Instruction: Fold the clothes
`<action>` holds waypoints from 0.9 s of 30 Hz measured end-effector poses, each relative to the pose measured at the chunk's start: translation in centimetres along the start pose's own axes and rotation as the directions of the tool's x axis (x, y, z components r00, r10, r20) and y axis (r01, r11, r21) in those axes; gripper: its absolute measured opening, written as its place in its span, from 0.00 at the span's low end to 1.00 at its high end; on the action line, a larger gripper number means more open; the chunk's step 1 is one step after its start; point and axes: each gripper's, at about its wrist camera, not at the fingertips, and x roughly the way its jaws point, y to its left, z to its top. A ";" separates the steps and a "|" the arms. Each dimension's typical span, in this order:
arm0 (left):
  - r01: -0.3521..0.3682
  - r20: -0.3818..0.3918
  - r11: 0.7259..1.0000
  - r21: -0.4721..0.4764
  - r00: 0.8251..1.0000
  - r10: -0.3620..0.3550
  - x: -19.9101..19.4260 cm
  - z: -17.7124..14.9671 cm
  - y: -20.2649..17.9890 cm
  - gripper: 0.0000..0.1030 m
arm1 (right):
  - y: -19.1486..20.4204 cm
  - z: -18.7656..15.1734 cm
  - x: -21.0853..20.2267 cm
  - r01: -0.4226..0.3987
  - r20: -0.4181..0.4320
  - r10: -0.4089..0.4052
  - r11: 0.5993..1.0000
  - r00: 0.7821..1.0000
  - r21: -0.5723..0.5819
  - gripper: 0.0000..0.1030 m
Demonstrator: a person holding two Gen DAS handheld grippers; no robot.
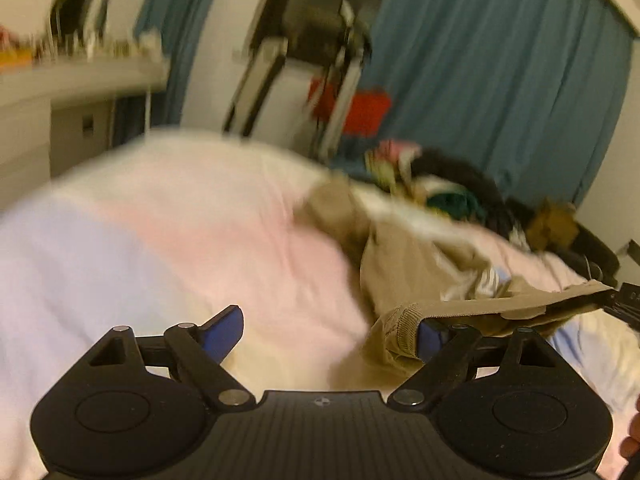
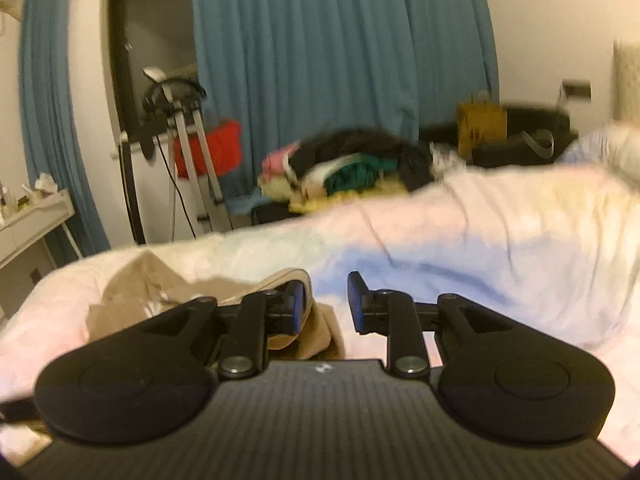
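Up close in the left wrist view, the left gripper (image 1: pixel 330 330) has its jaws spread wide; the blue pads (image 1: pixel 224 332) stand well apart, and nothing is pinched between them; the ribbed hem of the tan garment (image 1: pixel 404 264) touches, and partly covers, the pad at about 3 o'clock. That garment lies crumpled on the pink and lilac bedspread (image 1: pixel 180 220), running from the centre toward 3 o'clock, where a flat strip of it reaches the black tip of the right gripper (image 1: pixel 622 300) at the frame's edge; whether that tip pinches the cloth I cannot tell from here. A heap of mixed clothes (image 1: pixel 432 184) sits beyond at about 1 o'clock, before blue curtains (image 1: pixel 500 60); much of this is blurred.

Next, in the right wrist view, the right gripper (image 2: pixel 328 300) shows a clear gap between its pads; it is open, holding nothing squarely; the tan garment (image 2: pixel 132 292) drapes against and around the finger at 9 o'clock, bunching below it. The bedspread (image 2: pixel 480 240) fills the middle; the clothes heap (image 2: pixel 348 168) lies at 12 o'clock, with the curtains (image 2: pixel 340 40) behind.
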 end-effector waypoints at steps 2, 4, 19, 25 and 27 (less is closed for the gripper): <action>-0.021 0.104 1.000 0.015 0.994 0.020 -2.0 2.1 -0.7 0.86 | 0.0 1.9 -1.5 -0.027 0.049 0.025 0.999 0.998 0.040 0.33; -0.022 0.208 1.000 0.002 0.978 0.021 -4.2 5.3 -1.4 0.86 | 0.6 4.9 -3.3 -0.058 0.107 0.052 0.997 0.993 0.052 0.33; 0.060 0.671 0.995 0.079 0.735 -0.098 -25.1 32.5 -5.8 0.92 | 4.4 31.7 -21.7 -0.286 0.465 0.297 0.953 0.834 -0.096 0.32; 0.103 0.723 0.985 0.139 0.669 -0.172 -32.7 37.2 -7.1 0.94 | 4.1 38.0 -29.1 -0.316 0.538 0.361 0.932 0.762 -0.177 0.32; 0.117 0.724 0.982 0.152 0.663 -0.191 -33.9 38.1 -7.5 0.96 | 3.9 39.4 -30.4 -0.321 0.539 0.374 0.927 0.755 -0.194 0.32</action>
